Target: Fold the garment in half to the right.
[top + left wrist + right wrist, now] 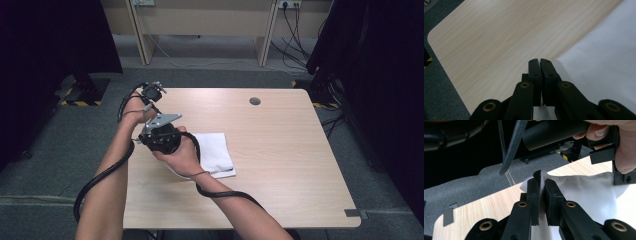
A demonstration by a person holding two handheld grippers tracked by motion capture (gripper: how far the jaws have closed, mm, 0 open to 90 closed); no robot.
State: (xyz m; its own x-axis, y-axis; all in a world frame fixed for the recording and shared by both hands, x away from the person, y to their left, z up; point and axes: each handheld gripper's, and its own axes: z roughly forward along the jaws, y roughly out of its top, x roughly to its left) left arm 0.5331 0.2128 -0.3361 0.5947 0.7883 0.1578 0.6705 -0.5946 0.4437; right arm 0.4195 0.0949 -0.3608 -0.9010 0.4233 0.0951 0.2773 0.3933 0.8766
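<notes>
white cloth (215, 152) is folded on the desk (280, 150), left of middle. my right gripper (542, 178) has its jaws clamped on a corner; left gripper (539, 61) jaws are together, empty, at the cloth's edge. thin pinch, so one tug could probably slip it free.

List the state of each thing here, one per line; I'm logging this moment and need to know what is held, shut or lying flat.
White cloth: folded, lying on the table, one edge lifted and pinched.
Right claw: shut on the cloth's edge.
Left claw: shut, at the cloth's edge; whether it grips cloth I cannot tell.
Table: bare wood apart from the cloth.
</notes>
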